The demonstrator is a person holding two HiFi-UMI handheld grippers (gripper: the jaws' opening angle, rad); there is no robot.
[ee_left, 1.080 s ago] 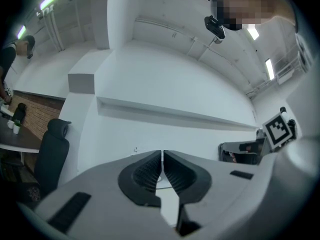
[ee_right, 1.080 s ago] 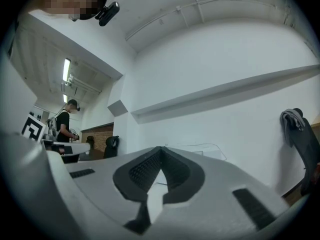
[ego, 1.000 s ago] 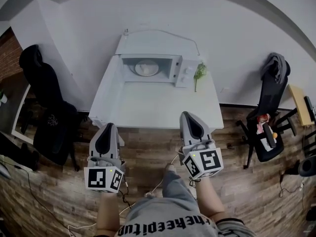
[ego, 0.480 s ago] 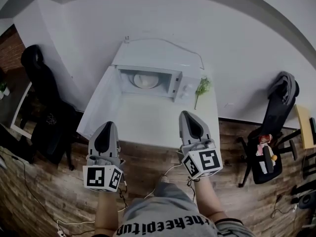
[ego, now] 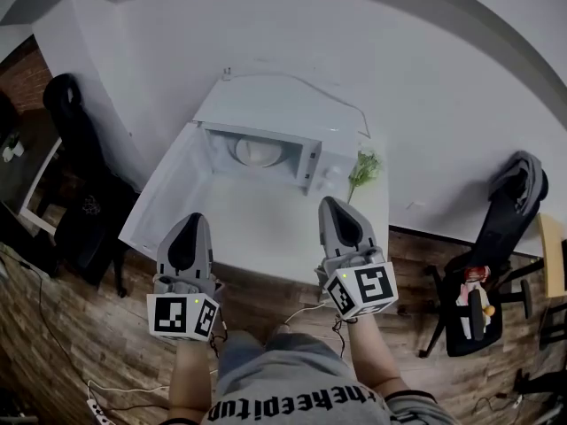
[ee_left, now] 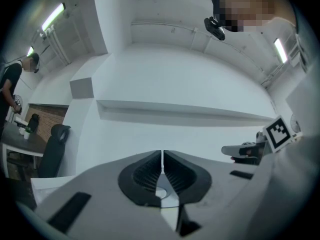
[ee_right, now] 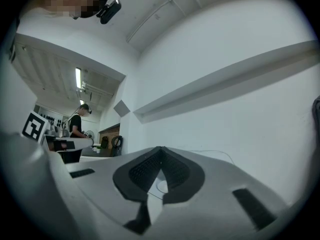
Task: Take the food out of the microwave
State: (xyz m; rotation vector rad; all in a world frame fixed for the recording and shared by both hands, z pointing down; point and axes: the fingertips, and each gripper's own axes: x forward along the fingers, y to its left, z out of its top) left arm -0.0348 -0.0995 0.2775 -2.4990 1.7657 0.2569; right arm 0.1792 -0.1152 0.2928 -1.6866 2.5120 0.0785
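Observation:
The white microwave (ego: pixel 276 112) stands at the back of a white table (ego: pixel 257 228) with its door open. Inside the cavity sits a pale round dish of food (ego: pixel 257 151). Both grippers hover over the table's near edge, well short of the microwave. My left gripper (ego: pixel 188 224) is shut and holds nothing, and its ribbed pads (ee_left: pixel 150 171) meet in the left gripper view. My right gripper (ego: pixel 335 205) is likewise shut and holds nothing, its pads (ee_right: pixel 172 170) pressed together in the right gripper view. Both gripper views look mostly at the white wall.
A green plant sprig (ego: pixel 363 166) lies to the right of the microwave's control panel. Black office chairs stand at the left (ego: pixel 75 158) and at the right (ego: pixel 496 237) of the table. Cables run over the wooden floor (ego: pixel 97 388). A person (ee_right: pixel 77 123) stands far off.
The table and microwave have drawn nearer and shifted in the head view. Both grippers, earlier over the floor, now reach over the table's near edge. Their jaws stayed shut.

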